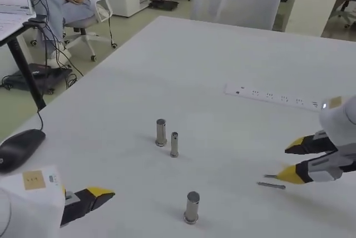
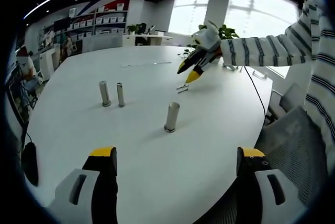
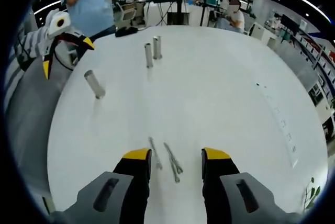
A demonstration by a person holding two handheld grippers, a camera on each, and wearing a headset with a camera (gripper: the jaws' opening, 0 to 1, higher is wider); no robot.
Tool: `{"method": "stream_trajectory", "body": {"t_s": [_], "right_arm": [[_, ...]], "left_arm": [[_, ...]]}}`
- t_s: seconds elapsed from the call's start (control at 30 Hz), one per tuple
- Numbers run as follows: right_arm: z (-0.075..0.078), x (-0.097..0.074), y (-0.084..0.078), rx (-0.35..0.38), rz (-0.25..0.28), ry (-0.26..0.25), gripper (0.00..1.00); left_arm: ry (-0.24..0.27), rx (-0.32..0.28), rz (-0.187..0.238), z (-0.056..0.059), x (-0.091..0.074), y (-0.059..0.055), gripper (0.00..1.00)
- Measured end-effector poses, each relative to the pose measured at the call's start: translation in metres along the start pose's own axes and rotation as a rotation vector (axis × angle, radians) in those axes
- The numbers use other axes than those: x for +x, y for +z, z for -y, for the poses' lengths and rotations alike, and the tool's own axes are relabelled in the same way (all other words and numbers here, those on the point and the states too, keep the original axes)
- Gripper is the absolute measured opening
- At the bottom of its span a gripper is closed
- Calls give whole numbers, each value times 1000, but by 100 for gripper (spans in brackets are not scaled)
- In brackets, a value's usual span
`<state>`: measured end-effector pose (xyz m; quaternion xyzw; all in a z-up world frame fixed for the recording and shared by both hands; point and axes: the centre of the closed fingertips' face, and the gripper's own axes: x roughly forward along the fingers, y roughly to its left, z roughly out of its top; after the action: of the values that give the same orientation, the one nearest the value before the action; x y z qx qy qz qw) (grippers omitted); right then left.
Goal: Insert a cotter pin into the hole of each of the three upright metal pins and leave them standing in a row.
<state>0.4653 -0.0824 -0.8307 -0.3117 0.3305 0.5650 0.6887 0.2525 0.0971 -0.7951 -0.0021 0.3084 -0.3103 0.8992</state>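
Straddling two loose cotter pins (image 3: 172, 164) on the surface (image 3: 225, 88) with the right gripper (image 3: 177, 155) spread. With the left gripper (image 2: 176, 152) spread and empty, three upright metal pins (image 2: 171, 116) well ahead of it. Risks pinching both cotter pins together, lying so close.

The white table (image 1: 222, 77) carries only a few things. Two thin cotter pins (image 3: 172, 162) lie flat on it, side by side, just ahead of the fingertips of the right gripper (image 3: 176, 155) and in line with the gap between its two fingers. One metal pin (image 2: 171, 117) stands upright alone, straight ahead of the fingers of the left gripper (image 2: 176, 153). Farther ahead, toward the side of its left finger, a thick pin (image 2: 104, 93) and a thinner pin (image 2: 121, 94) stand upright just beside each other, not touching. A long white power strip (image 1: 275, 98) lies well beyond the right fingers. A dark computer mouse (image 1: 19, 148) lies near the table edge, beside the left gripper.
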Motion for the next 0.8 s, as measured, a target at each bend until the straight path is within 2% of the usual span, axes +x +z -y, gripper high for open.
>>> {"method": "stream_trajectory", "body": {"t_s": [0.23, 0.8], "right_arm": [[-3, 12, -7, -35, -52, 22, 37], [4, 24, -14, -72, -106, 42, 26]], "left_arm": [[10, -7, -10, -3, -1, -4, 94], [31, -19, -25, -9, -1, -8, 90]]}}
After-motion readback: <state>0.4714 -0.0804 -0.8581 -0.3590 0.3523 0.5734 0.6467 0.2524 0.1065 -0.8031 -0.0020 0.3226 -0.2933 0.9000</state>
